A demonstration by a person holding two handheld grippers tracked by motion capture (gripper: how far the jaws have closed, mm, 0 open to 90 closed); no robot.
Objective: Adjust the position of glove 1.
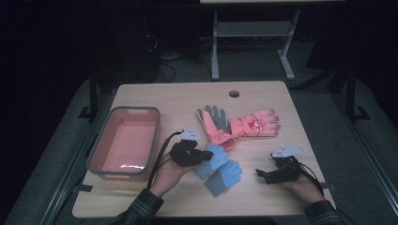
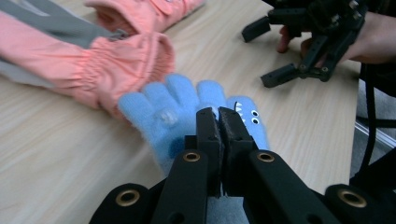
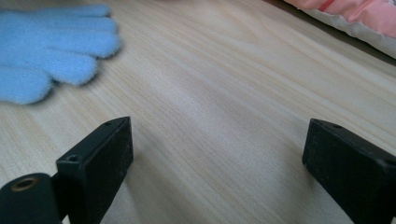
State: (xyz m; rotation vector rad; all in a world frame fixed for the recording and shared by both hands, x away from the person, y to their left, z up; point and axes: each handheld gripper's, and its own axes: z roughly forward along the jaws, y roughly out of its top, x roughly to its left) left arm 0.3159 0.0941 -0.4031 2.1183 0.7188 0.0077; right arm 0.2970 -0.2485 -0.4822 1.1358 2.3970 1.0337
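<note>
Left gripper (image 2: 219,116) (jaws shut) probably pinches the half-hidden blue glove (image 2: 163,116).

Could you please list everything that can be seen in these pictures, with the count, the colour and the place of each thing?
Blue gloves: two, light blue knit, front middle of the table; one is pinched in the left tool.
Pink gloves: two, salmon pink, padded, one with a grey palm upward; they lie behind the blue ones.
Bin: one, pink with a grey rim, left part of the table, nothing in it.
Table: one, light wood, with a round hole near the far edge.
Frame of another table: one, grey, on the floor behind.
Left tool: one, black, jaws shut on a blue glove.
Right tool: one, black, jaws open, low over the table at the right.
</note>
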